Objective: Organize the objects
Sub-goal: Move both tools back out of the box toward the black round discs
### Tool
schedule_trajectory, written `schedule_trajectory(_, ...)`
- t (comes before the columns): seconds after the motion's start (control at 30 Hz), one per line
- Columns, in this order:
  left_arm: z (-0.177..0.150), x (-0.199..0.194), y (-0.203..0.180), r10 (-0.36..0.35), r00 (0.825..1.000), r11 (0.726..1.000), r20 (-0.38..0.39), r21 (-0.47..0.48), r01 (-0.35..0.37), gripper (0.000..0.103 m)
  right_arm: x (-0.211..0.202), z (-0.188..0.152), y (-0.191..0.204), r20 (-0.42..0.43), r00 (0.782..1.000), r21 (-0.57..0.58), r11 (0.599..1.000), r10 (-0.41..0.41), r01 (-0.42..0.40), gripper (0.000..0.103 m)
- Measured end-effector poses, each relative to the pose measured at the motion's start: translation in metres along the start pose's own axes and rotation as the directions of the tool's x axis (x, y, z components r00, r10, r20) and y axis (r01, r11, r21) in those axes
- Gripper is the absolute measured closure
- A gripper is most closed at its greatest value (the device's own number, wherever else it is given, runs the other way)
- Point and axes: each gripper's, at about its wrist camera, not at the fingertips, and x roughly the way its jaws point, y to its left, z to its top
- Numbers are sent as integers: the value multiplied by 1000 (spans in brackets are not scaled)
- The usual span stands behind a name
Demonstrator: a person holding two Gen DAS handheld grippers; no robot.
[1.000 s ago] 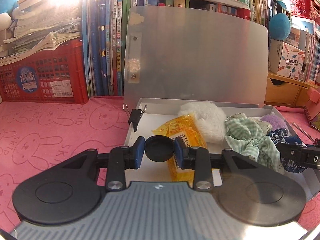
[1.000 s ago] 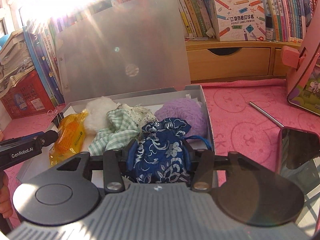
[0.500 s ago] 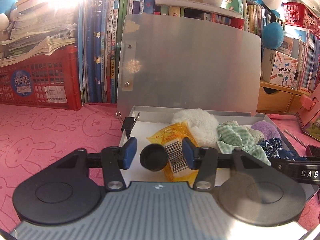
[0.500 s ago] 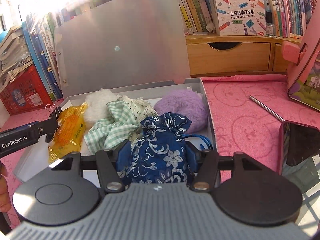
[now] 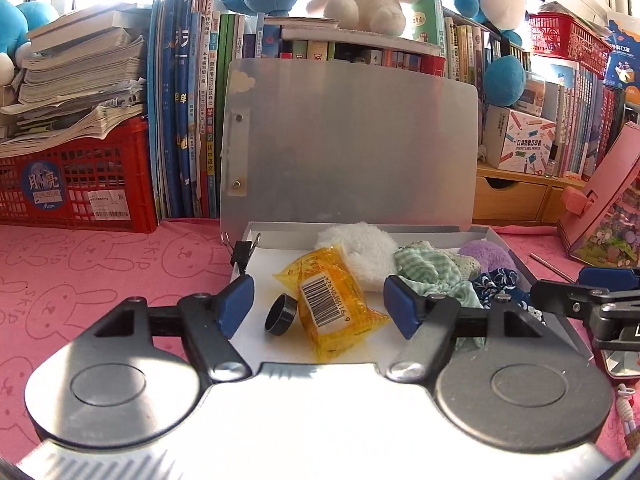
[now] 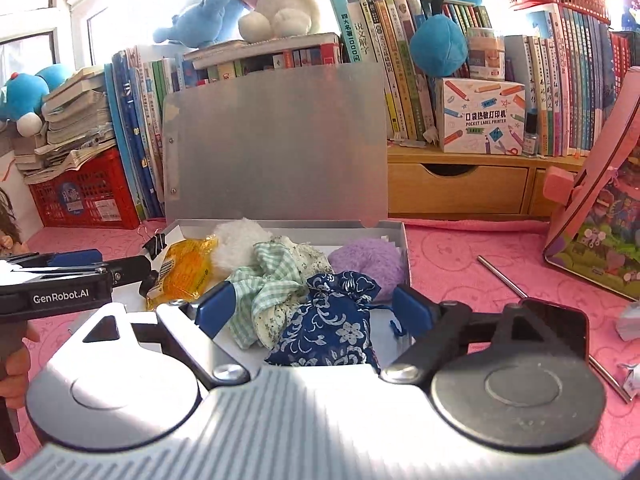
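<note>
A shallow white box (image 5: 256, 272) lies on the pink cloth with its grey lid (image 5: 352, 140) standing up behind it. A small black cap (image 5: 281, 315) lies loose in the box, leaning on a yellow packet (image 5: 332, 308). My left gripper (image 5: 318, 306) hangs above and in front of the cap; its jaws are opening and touch nothing. The blue floral pouch (image 6: 332, 328) rests at the box's front right, between the jaws of my right gripper (image 6: 314, 308). These jaws are also opening, and the pads stand clear of the pouch. A green checked cloth (image 6: 272, 280) lies beside the pouch.
White fluff (image 5: 356, 252) and purple fluff (image 6: 370, 258) lie at the back of the box, and a binder clip (image 5: 242, 250) hangs on its left rim. Right of the box are a phone (image 6: 560, 320), a metal rod (image 6: 502, 276) and a pink stand (image 6: 592, 216). A red crate (image 5: 76, 184) and books line the back.
The left jaws opened and dropped the black cap into the box. The right jaws opened off the blue pouch. Both grippers drew back and rose.
</note>
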Motion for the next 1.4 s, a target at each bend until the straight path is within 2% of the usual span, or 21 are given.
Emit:
schedule_trajectory(0.27, -14, -49, -17, -77, 997, 994, 12, 73, 76, 26, -54, -15, 17, 57, 996, -85, 995, 61, -56, 10)
schedule_trajectory(0.47, -37, -86, -23, -117, 993, 986, -6, 119, 117, 26, -91, -34, 20, 93, 992, -117, 990, 86, -75, 9)
schedule_trajectory(0.63, -59, -116, -27, -154, 988, 979, -4, 136, 153, 26, -115, -52, 22, 102, 991, -134, 988, 90, -76, 9)
schedule_trajectory(0.9, -100, -162, -45, -202, 979, 957, 7, 216, 195, 26, -145, -91, 28, 93, 991, -152, 985, 93, -78, 9)
schedule_trajectory(1.07, -128, -180, -49, -216, 976, 953, -21, 213, 216, 26, -159, -116, 27, 75, 994, -154, 986, 75, -63, 9)
schedule_trajectory(1.23, -152, -192, -49, -204, 978, 962, -51, 174, 210, 26, -170, -138, 27, 67, 997, -162, 987, 30, -19, 9)
schedule_trajectory(1.4, -167, -205, -50, -195, 980, 965, -48, 169, 201, 26, -183, -154, 29, 70, 997, -157, 988, 16, -4, 8)
